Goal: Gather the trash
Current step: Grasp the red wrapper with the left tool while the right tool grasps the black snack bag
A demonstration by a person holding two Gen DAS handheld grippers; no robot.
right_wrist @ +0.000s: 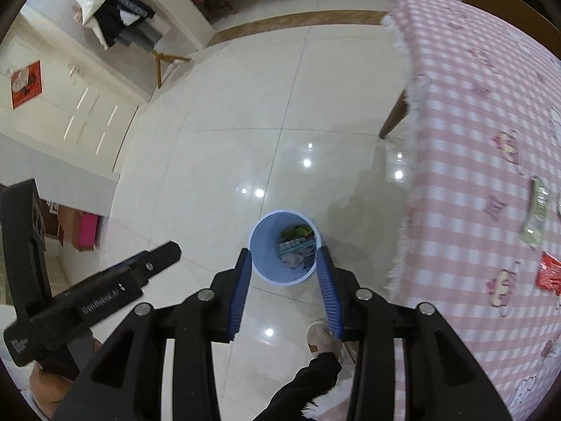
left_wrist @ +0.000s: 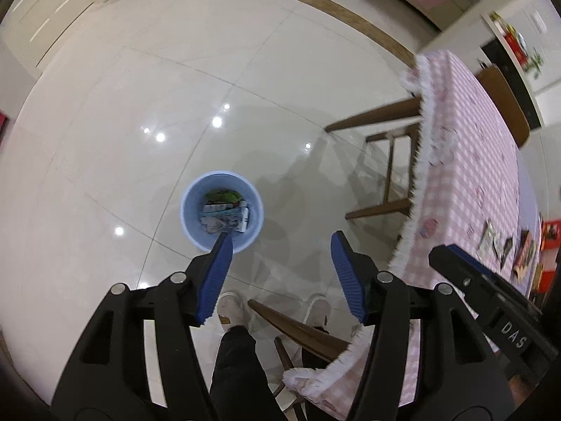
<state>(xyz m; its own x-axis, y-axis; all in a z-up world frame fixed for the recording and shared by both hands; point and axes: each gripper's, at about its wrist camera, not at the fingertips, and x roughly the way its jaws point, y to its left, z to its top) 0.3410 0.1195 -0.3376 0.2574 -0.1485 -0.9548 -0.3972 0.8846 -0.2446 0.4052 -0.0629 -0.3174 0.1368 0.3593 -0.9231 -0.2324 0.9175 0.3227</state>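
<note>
Your left claw (left_wrist: 282, 244) and right claw (right_wrist: 284, 259) both hang released and empty above the one blue bin (right_wrist: 284, 247) on the floor, which already holds several wrappers. Judging from this, swing back to the table (right_wrist: 470, 147) beside the bin and take one piece at a time: two wrappers, a pale one (right_wrist: 535, 215) and a red one (right_wrist: 548, 273), show there.

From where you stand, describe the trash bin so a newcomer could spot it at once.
Start at the table with the pink checked tablecloth; on the glossy white tile floor beside it stands a round light-blue bin. It is the only container on the floor, open-topped, with wrappers already lying in its bottom.
</note>
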